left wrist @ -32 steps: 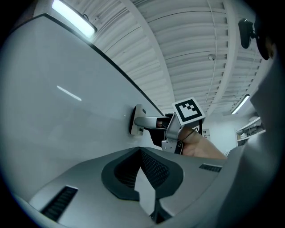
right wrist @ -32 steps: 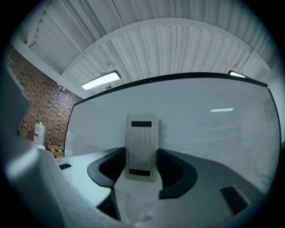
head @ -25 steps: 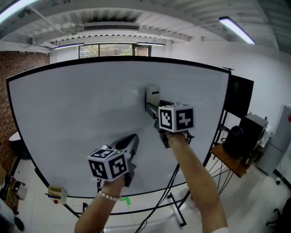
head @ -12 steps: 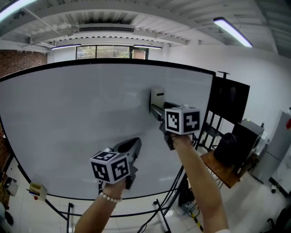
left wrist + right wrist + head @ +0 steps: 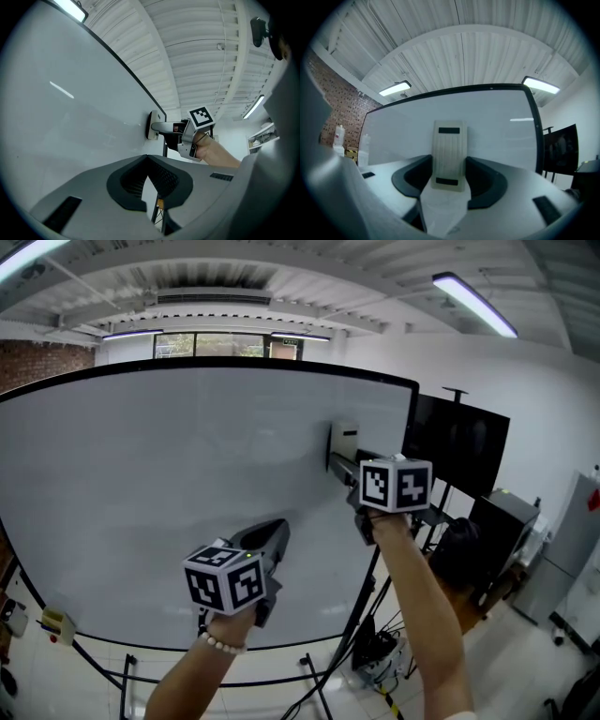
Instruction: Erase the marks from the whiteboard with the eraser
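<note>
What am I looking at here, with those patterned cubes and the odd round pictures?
No robot here: a person holds a two-jaw gripper in each hand, and the patterned cubes are part of those. One picture comes from a camera on the person's head; the other two from cameras riding on each gripper. The right gripper clamps a pale eraser flat against the big whiteboard. The left gripper hangs lower, jaws shut on nothing.
</note>
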The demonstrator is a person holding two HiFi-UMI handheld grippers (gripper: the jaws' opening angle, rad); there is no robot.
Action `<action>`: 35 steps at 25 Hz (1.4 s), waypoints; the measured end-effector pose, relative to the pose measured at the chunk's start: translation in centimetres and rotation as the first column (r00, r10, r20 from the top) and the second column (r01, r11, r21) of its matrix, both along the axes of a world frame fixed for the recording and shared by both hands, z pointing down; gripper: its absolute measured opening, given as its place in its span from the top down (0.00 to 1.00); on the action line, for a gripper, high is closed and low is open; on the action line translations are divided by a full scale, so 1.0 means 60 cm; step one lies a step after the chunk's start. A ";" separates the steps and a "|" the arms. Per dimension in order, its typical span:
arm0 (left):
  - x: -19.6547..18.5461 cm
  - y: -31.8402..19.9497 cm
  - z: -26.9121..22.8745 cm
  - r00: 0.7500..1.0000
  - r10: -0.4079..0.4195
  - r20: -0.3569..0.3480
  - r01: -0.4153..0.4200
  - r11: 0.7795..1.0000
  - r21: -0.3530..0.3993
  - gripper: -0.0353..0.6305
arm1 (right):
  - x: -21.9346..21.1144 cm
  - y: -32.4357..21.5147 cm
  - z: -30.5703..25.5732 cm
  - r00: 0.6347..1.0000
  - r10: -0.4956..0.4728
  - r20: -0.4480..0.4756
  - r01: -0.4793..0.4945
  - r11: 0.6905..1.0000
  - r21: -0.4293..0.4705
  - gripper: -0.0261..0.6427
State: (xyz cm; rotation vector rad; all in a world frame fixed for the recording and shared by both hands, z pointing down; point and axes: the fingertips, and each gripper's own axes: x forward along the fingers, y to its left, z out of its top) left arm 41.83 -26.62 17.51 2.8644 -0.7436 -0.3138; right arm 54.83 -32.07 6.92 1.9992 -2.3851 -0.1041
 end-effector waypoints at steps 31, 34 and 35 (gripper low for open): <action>0.096 -0.005 0.076 0.997 0.061 0.057 -0.057 0.996 -0.073 0.97 | 0.259 0.031 0.117 0.990 0.135 0.045 -0.133 0.990 -0.040 0.59; 0.097 -0.004 0.085 0.996 0.062 0.057 -0.057 0.995 -0.086 0.97 | 0.266 0.032 0.146 0.990 0.132 0.054 -0.129 0.990 -0.053 0.59; 0.096 -0.003 0.089 0.996 0.062 0.057 -0.057 0.995 -0.088 0.97 | 0.266 0.033 0.155 0.990 0.133 0.054 -0.130 0.990 -0.055 0.59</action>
